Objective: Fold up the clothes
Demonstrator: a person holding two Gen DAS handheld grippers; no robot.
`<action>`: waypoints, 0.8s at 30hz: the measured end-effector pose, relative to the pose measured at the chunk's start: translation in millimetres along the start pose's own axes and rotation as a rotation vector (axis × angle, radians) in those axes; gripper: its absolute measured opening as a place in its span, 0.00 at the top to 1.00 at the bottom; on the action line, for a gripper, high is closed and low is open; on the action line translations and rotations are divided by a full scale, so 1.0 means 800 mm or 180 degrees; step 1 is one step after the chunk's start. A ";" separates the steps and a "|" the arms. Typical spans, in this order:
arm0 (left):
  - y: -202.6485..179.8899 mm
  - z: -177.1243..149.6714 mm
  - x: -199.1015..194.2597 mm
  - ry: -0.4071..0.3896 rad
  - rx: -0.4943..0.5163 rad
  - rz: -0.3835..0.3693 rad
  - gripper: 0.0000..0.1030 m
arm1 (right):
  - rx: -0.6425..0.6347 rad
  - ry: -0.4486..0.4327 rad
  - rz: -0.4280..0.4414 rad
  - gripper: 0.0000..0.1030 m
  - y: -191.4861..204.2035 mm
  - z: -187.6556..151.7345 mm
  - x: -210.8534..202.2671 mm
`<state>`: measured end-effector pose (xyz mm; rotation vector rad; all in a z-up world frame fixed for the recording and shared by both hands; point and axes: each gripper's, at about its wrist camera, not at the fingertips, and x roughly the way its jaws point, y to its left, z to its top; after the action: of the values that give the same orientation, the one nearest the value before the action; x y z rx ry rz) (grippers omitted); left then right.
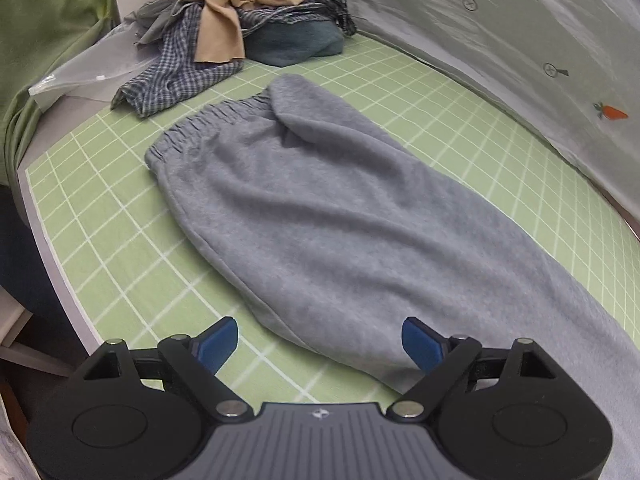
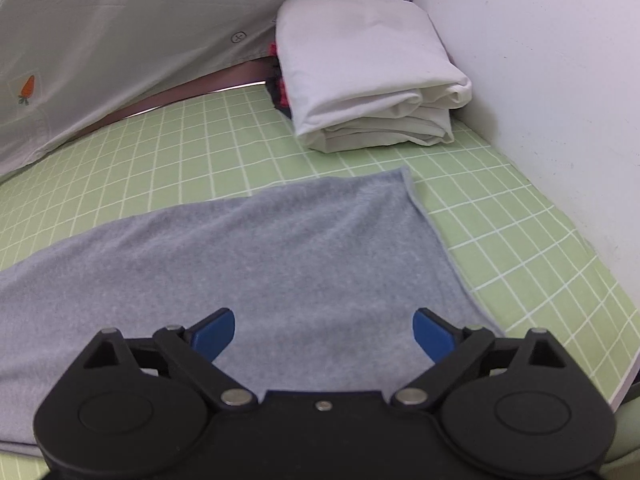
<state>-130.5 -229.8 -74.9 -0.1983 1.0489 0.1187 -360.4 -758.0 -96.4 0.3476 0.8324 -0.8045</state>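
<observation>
Grey sweatpants lie flat on the green checked sheet, folded lengthwise, the elastic waistband at the far left with a flap of fabric turned over it. My left gripper hovers open above the near edge of the pants, nothing between its blue pads. In the right wrist view the leg end of the sweatpants stretches to its hem on the right. My right gripper stands open over that leg end, its blue pads wide apart and clear of the cloth.
A heap of unfolded clothes, tan, checked and blue, sits at the far left beside a clear plastic bag. A folded white stack rests by the white wall. A pale sheet with a carrot print hangs behind.
</observation>
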 end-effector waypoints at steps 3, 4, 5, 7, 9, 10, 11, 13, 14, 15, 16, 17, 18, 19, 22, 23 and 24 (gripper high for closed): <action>0.040 0.031 0.014 -0.0002 -0.0058 0.0025 0.13 | 0.0035 0.0010 -0.0063 0.03 0.041 -0.012 -0.015; 0.053 0.041 0.019 -0.0013 -0.0075 0.0052 0.13 | 0.0053 0.0010 -0.0080 0.02 0.054 -0.015 -0.021; 0.065 0.053 0.025 -0.0033 -0.0070 0.0069 0.13 | 0.0073 0.0005 -0.0090 0.02 0.067 -0.019 -0.027; 0.088 0.078 0.039 -0.0080 -0.0037 0.0079 0.13 | 0.0090 -0.0004 -0.0101 0.01 0.094 -0.027 -0.038; 0.111 0.102 0.053 -0.0109 -0.0009 0.0084 0.13 | 0.0047 -0.0018 -0.0129 0.01 0.122 -0.033 -0.047; 0.119 0.114 0.063 -0.0098 -0.0001 0.0080 0.13 | 0.0022 -0.0026 -0.0147 0.01 0.137 -0.036 -0.051; 0.128 0.124 0.072 -0.0078 -0.0001 0.0065 0.13 | 0.0011 -0.0025 -0.0169 0.01 0.151 -0.039 -0.054; 0.144 0.144 0.089 -0.0024 -0.0009 0.0000 0.13 | 0.0065 0.0003 -0.0203 0.01 0.176 -0.041 -0.058; 0.149 0.152 0.096 -0.0007 0.0017 -0.0057 0.13 | 0.0115 0.0013 -0.0212 0.01 0.188 -0.042 -0.060; 0.151 0.158 0.103 0.0001 0.0063 -0.0115 0.13 | 0.0166 0.0021 -0.0219 0.01 0.199 -0.043 -0.062; 0.152 0.164 0.109 0.0009 0.0128 -0.0167 0.13 | 0.0204 0.0029 -0.0224 0.01 0.211 -0.044 -0.064; 0.152 0.168 0.115 0.0020 0.0215 -0.0209 0.13 | 0.0220 0.0035 -0.0227 0.01 0.221 -0.044 -0.066; 0.150 0.172 0.121 0.0031 0.0292 -0.0245 0.13 | 0.0218 0.0039 -0.0228 0.01 0.233 -0.045 -0.069; 0.148 0.175 0.126 0.0042 0.0354 -0.0276 0.13 | 0.0199 0.0043 -0.0225 0.01 0.244 -0.046 -0.072; 0.145 0.182 0.139 0.0080 0.0422 -0.0400 0.13 | 0.0104 0.0061 -0.0266 0.01 0.268 -0.050 -0.079; 0.144 0.183 0.143 0.0097 0.0421 -0.0432 0.13 | 0.0081 0.0065 -0.0293 0.01 0.273 -0.051 -0.082; 0.144 0.184 0.147 0.0113 0.0420 -0.0464 0.13 | 0.0059 0.0068 -0.0320 0.01 0.279 -0.052 -0.084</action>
<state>30.5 -85.2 -117.9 -0.1571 1.0700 -0.0860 -242.2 -553.7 -77.3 0.3333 0.8682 -0.9038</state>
